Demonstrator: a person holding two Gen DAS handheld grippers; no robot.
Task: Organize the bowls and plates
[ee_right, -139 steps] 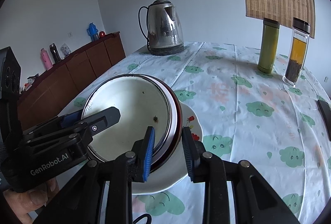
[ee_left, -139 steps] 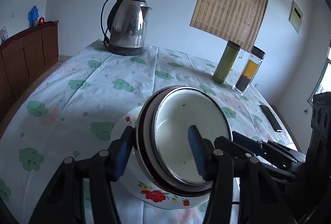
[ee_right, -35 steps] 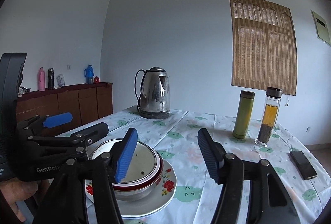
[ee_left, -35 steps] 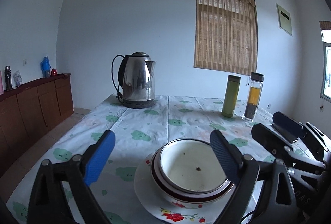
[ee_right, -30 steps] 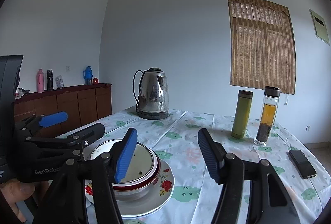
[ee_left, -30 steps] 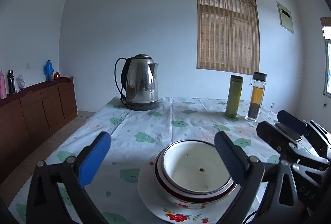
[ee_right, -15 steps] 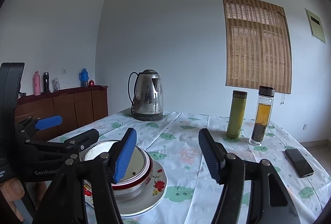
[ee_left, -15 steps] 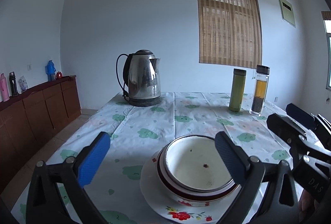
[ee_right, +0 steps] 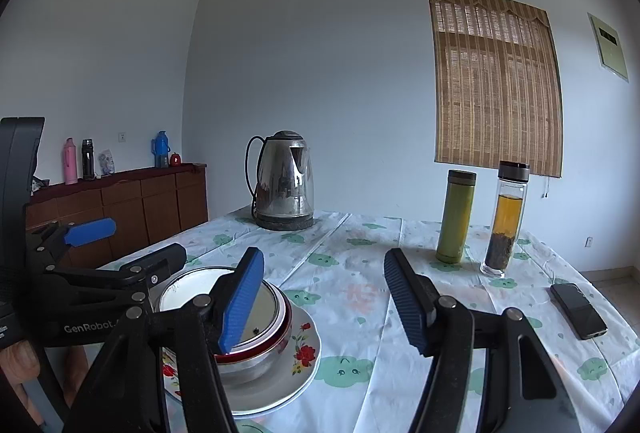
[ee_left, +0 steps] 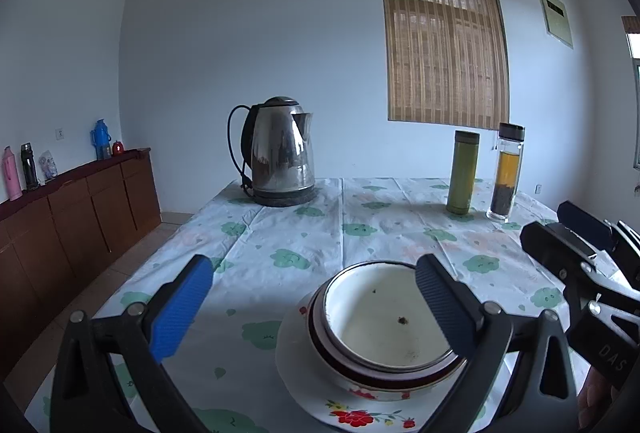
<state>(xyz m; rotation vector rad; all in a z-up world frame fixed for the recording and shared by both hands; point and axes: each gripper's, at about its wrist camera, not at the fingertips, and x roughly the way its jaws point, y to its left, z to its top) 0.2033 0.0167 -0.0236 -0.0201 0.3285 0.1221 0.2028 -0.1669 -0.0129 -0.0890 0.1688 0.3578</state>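
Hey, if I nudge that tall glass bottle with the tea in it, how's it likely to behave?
The glass bottle is tall on a narrow base, so it would probably tip rather than slide. It looks mostly full, so likely heavy for its size. Its glass wall seems smooth, and breakable if it falls on the table.

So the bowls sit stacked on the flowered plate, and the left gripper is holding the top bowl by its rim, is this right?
Not quite. The bowls do sit stacked on the flowered plate, but the left gripper holds nothing: the left wrist view shows its jaws wide open, apart from the rim.
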